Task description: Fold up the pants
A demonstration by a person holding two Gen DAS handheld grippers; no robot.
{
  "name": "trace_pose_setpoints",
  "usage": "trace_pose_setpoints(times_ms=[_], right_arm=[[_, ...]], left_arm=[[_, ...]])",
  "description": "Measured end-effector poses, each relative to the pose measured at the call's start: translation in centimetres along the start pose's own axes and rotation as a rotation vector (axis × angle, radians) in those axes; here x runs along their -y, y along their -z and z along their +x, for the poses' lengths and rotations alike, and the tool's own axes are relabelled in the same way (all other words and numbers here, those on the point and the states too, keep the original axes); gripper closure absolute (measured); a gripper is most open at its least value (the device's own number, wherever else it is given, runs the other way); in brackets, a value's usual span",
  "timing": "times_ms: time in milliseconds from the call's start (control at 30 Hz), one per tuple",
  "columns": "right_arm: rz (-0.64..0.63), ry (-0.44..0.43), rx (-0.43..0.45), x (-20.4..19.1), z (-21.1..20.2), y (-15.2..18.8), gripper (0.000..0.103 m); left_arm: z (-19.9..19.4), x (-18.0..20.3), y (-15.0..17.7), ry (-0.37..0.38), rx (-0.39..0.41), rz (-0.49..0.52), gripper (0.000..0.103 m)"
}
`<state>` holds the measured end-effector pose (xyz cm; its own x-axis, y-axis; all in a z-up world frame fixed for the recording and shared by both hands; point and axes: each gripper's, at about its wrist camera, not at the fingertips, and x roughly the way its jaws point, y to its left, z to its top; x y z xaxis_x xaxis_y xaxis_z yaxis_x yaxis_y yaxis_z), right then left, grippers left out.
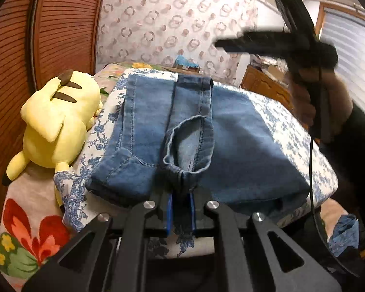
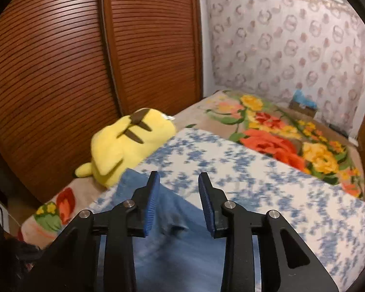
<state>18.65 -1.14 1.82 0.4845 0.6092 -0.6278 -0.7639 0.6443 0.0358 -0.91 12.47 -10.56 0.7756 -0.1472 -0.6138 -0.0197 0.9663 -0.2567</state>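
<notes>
Folded pants (image 1: 172, 131) lie beside the yellow plush (image 1: 58, 119); the left gripper (image 1: 181, 215) pinches their near edge. The right gripper (image 2: 178, 202) stands parted above denim.

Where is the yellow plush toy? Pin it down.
In both wrist views the yellow plush toy lies left of the jeans, beside the wooden slatted doors.

Pants (image 1: 172, 136) lying folded on the patterned sheet (image 1: 279, 121), which is lying over the bed's blanket (image 2: 279, 131). Plush toy (image 1: 56, 119) lying left of the pants, against the slatted doors (image 2: 73, 60). Box (image 2: 303, 105) sitting behind the pants, by the wall.
</notes>
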Motion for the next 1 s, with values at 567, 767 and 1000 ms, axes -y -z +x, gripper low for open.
trace_pose_setpoints(times_ms=[567, 767, 1000], right_arm=[[-0.168, 0.02, -0.176, -1.5, 5.4, 6.2, 0.071], [-0.14, -0.061, -0.158, -3.9, 6.8, 4.2, 0.071], [-0.107, -0.086, -0.089, -4.0, 4.8, 3.0, 0.07]], left_arm=[[-0.2, -2.2, 1.1, -0.02, 0.0, -0.063, 0.09], [-0.5, -2.0, 1.3, -0.008, 0.002, -0.04, 0.088], [-1.8, -2.9, 1.1, -0.009, 0.038, -0.068, 0.079]])
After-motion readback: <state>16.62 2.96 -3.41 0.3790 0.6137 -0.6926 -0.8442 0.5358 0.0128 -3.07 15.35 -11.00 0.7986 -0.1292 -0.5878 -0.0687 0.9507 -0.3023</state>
